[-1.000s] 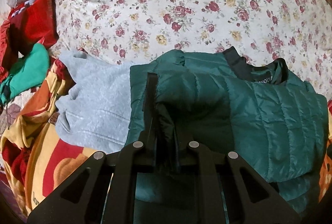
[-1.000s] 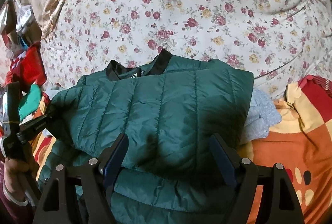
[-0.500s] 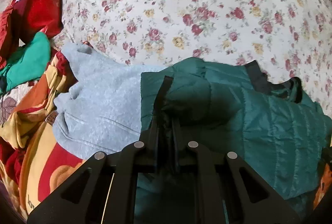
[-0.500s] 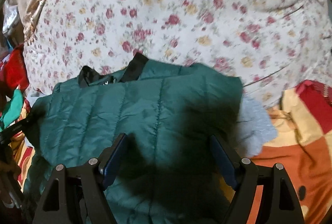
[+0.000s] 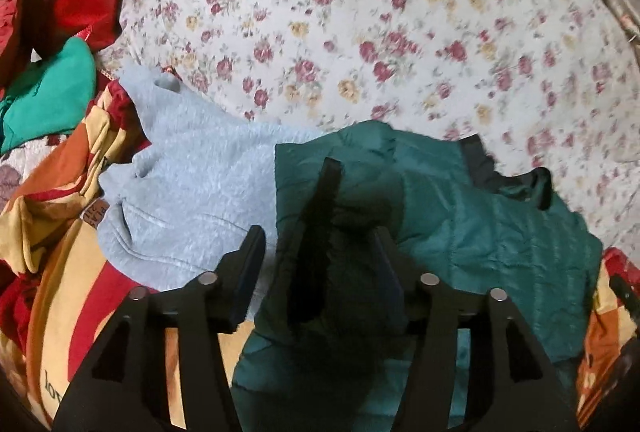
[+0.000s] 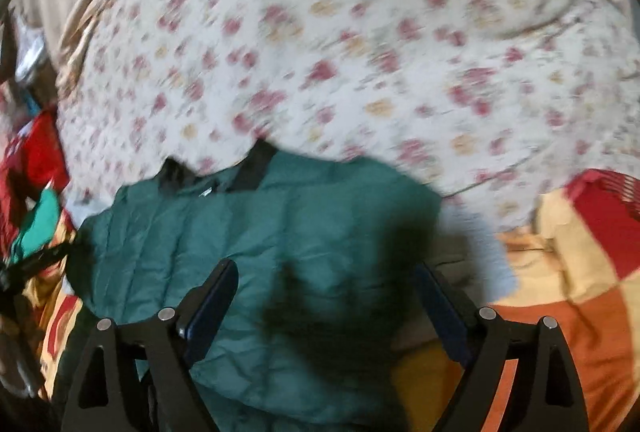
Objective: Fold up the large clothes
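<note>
My left tool [image 5: 318, 264] stands apart around a fold of the green quilted jacket [image 5: 492, 232], which lies beside the grey fleece [image 5: 188, 192]; my right tool [image 6: 324, 296] gapes above it.

Right wrist view, blurred. We see the right gripper [image 6: 324, 292] with its jaws spread wide over a green quilted jacket [image 6: 256, 252], neither finger visibly touching it. The jacket's black collar [image 6: 256, 168] points toward a floral bedspread [image 6: 360, 32]. A grey garment [image 6: 480, 244] shows at the jacket's right edge, beside an orange, yellow and red blanket [image 6: 568, 272].
</note>
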A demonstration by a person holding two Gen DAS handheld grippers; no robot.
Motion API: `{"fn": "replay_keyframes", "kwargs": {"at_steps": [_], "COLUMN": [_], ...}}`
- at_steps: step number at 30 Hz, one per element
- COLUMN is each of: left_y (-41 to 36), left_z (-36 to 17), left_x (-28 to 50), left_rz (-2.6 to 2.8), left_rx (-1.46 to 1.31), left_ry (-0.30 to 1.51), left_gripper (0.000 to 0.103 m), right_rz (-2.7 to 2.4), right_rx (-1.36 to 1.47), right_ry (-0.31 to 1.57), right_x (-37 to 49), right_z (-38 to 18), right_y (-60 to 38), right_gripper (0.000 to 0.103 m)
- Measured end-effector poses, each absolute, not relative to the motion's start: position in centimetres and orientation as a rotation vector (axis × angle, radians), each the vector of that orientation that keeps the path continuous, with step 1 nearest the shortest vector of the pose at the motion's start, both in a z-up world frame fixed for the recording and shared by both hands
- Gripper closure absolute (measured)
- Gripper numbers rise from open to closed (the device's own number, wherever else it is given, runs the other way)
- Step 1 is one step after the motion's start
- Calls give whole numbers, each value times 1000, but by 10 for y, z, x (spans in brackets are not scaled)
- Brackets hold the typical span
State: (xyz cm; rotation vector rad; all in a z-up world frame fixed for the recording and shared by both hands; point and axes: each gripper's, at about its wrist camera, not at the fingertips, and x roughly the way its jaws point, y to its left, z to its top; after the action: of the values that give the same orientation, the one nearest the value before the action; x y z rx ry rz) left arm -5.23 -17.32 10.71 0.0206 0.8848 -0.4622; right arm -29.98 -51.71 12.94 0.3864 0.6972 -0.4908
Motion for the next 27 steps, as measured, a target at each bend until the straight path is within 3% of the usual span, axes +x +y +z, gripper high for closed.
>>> {"fn": "replay_keyframes", "kwargs": {"at_steps": [2, 5, 10, 14, 23, 27], "left_y": [-174, -183, -203, -208, -210, -211], "left_z": [107, 97, 64, 55, 53, 52], "left_x": [-59, -63, -59, -58, -58, -60], "left_rz": [-481, -491, -461, -464, -453, -449], "left_rx": [9, 31, 113, 121, 137, 143], "left_ry": [881, 902, 951, 930, 924, 913], "left_gripper": [46, 46, 46, 36, 36, 35], "right_rz": [-490, -486, -485, -536, -448, -403], "right_rx": [410, 391, 407, 362, 337, 300], "right_ry": [686, 698, 755, 810, 731, 774], "right_x": [-303, -291, -257, -240, -274, -276], "right_z": [133, 133, 106, 75, 115, 97], "right_y": [-523, -520, -525, -533, -494, -467], "right_gripper": [15, 32, 32, 32, 32, 32]}}
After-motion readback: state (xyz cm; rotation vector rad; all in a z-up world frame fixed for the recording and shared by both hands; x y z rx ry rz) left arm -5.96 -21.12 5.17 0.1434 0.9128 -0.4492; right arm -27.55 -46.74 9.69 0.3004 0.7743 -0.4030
